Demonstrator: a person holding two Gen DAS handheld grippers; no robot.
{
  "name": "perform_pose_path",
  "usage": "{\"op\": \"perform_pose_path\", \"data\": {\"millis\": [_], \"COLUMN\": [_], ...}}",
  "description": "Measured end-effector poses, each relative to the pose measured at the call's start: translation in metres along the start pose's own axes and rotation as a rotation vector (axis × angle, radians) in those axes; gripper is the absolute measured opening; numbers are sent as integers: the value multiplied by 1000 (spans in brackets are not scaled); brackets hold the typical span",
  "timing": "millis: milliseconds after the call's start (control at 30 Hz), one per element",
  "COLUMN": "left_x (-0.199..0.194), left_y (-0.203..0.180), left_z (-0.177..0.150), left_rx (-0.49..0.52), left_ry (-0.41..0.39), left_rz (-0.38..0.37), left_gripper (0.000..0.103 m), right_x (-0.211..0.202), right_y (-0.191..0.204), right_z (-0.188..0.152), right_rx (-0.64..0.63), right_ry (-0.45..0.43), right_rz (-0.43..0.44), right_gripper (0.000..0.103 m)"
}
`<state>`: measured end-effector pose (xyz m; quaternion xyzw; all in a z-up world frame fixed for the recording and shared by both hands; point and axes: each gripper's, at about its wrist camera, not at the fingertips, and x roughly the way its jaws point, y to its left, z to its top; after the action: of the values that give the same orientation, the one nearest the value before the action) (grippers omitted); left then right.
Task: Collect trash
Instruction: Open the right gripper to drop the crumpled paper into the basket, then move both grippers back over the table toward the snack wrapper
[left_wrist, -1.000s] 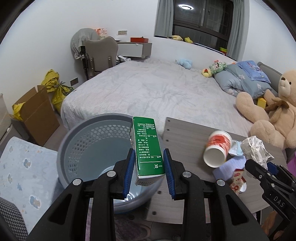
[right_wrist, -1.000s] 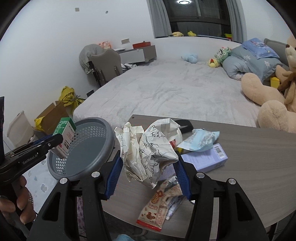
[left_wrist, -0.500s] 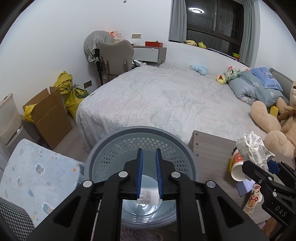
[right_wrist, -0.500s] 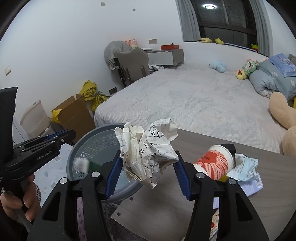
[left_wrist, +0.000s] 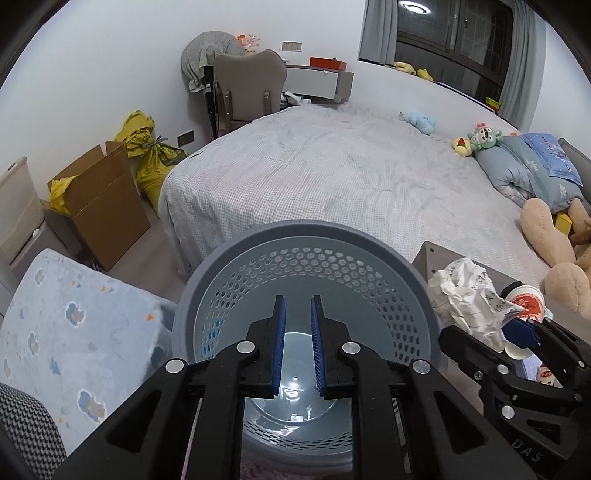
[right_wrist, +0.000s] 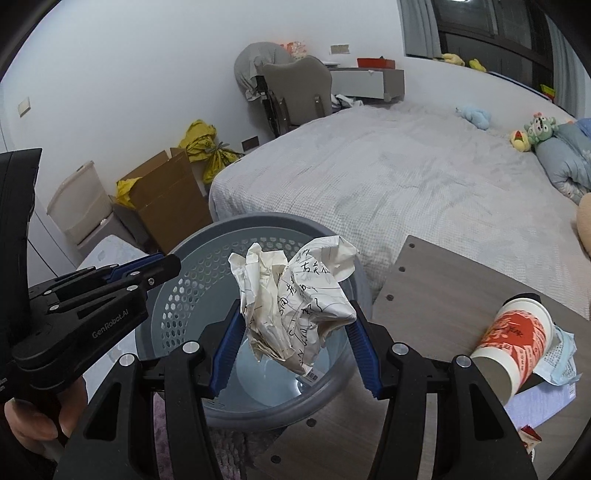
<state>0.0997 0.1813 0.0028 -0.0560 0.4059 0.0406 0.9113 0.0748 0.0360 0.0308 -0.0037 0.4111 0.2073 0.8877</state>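
A grey perforated trash basket (left_wrist: 306, 236) stands on the floor beside the wooden table (right_wrist: 436, 280). My left gripper (left_wrist: 297, 328) hangs over the basket, empty, its blue pads a narrow gap apart. My right gripper (right_wrist: 295, 339) is shut on a crumpled paper ball (right_wrist: 295, 295) with handwriting and holds it over the basket (right_wrist: 192, 288). The paper ball (left_wrist: 465, 295) also shows at the right of the left wrist view. A red and white paper cup (right_wrist: 513, 339) lies on its side on the table.
A blue wrapper (right_wrist: 561, 354) and a pale box (right_wrist: 539, 402) lie by the cup. A bed (left_wrist: 351, 184) stands behind the basket. A cardboard box (left_wrist: 99, 199), yellow bags (left_wrist: 147, 147) and a chair (left_wrist: 251, 85) are at the left. A patterned cushion (left_wrist: 66, 332) lies left of the basket.
My left gripper let go of the green carton, which dropped into the basket, and its jaws narrowed. My right gripper carried the paper ball left from the table to over the basket.
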Motion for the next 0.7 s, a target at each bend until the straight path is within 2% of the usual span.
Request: {"op": "perform_pose_path", "data": {"millis": [100, 167, 233, 300, 700], "left_x": [5, 7, 7, 6, -9], "left_y": [8, 14, 18, 22, 22], "left_z": [-6, -7, -9, -11, -18], "left_rx": [-10, -19, -29, -38, -38], "left_ry": [12, 24, 25, 22, -9], "left_rz": [18, 23, 32, 41, 62], "left_gripper": [15, 22, 35, 42, 54], "right_x": [8, 11, 9, 6, -2], "right_y": [3, 6, 8, 8, 4], "right_z": [2, 2, 1, 1, -1], "right_rx": [-6, -10, -16, -19, 8], "right_ry": [15, 15, 5, -13, -34], "right_rz": [11, 14, 18, 13, 4], "right_gripper": [56, 60, 73, 82, 83]}}
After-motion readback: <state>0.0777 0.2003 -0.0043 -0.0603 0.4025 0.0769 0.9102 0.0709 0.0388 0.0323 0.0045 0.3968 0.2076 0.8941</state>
